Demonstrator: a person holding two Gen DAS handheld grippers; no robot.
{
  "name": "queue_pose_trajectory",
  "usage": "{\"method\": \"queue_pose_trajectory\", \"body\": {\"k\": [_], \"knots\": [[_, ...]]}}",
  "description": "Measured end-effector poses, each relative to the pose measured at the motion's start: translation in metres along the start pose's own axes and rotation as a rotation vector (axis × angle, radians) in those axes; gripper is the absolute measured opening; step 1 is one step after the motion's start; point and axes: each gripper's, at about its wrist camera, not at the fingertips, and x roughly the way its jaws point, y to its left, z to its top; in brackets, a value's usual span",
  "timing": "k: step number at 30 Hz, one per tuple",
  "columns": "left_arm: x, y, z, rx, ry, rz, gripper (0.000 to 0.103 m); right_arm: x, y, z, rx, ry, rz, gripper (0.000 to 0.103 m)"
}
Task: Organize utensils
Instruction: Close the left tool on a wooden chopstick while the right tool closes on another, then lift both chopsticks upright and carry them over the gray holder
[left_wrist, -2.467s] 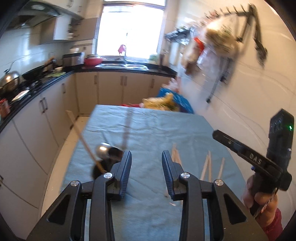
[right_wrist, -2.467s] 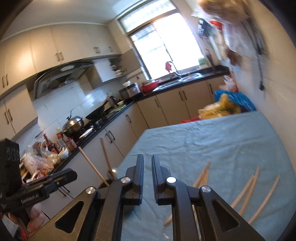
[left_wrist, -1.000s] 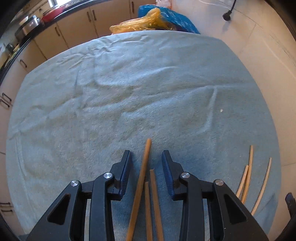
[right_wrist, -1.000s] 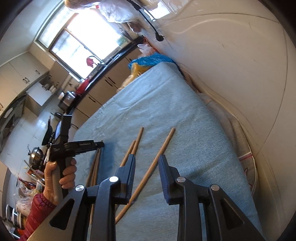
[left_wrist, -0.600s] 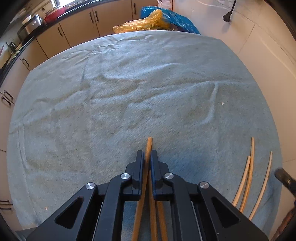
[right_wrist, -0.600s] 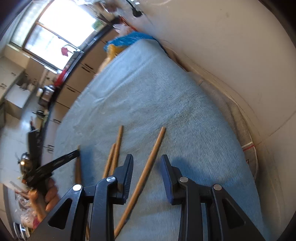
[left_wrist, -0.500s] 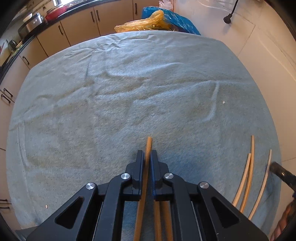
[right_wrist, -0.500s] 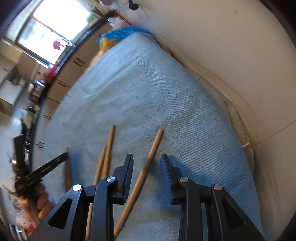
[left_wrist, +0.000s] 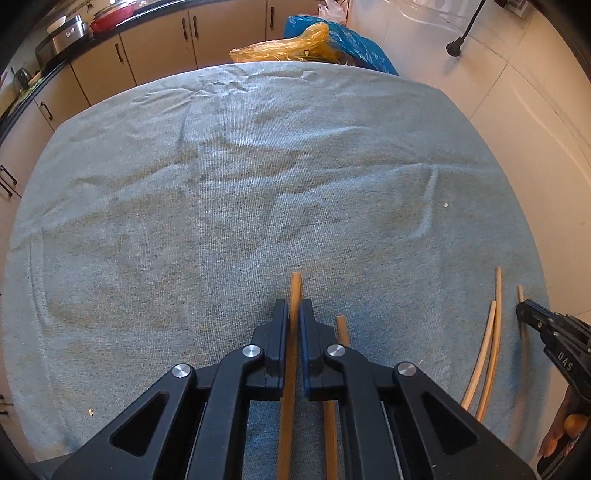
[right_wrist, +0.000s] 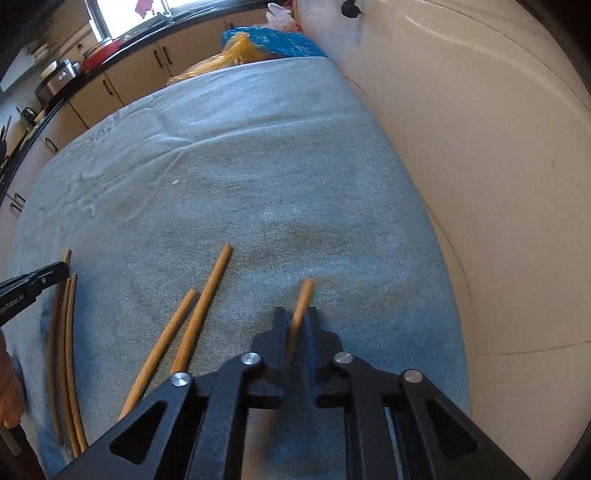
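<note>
On a blue towel (left_wrist: 258, 177), the left gripper (left_wrist: 293, 314) clamps one chopstick (left_wrist: 294, 291); the right gripper (right_wrist: 295, 321) pinches another chopstick (right_wrist: 304, 295) (loose pair (right_wrist: 199, 306) lying just beside).

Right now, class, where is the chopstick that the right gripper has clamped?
In the right wrist view, the chopstick sits pinched in the right gripper, on the blue cloth, right of two loose chopsticks and nearest the wall.
</note>
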Motion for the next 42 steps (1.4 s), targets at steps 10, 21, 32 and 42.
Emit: {"method": "queue_pose_trajectory", "body": {"k": [10, 21, 32, 42], "knots": [[-0.036, 0.005, -0.012, -0.031, -0.084, -0.014, 0.005, -0.046, -0.011, -0.022, 0.075, -0.162, 0.234, 0.006], [-0.136, -0.013, -0.055, 0.0, -0.329, -0.001, 0.005, -0.138, 0.021, -0.067, -0.025, -0.495, 0.366, 0.006], [-0.2, -0.023, -0.118, 0.046, -0.495, 0.011, 0.005, -0.194, 0.052, -0.122, -0.095, -0.735, 0.393, 0.006], [-0.228, -0.02, -0.166, 0.053, -0.573, 0.033, 0.005, -0.22, 0.07, -0.164, -0.128, -0.853, 0.402, 0.006]]}}
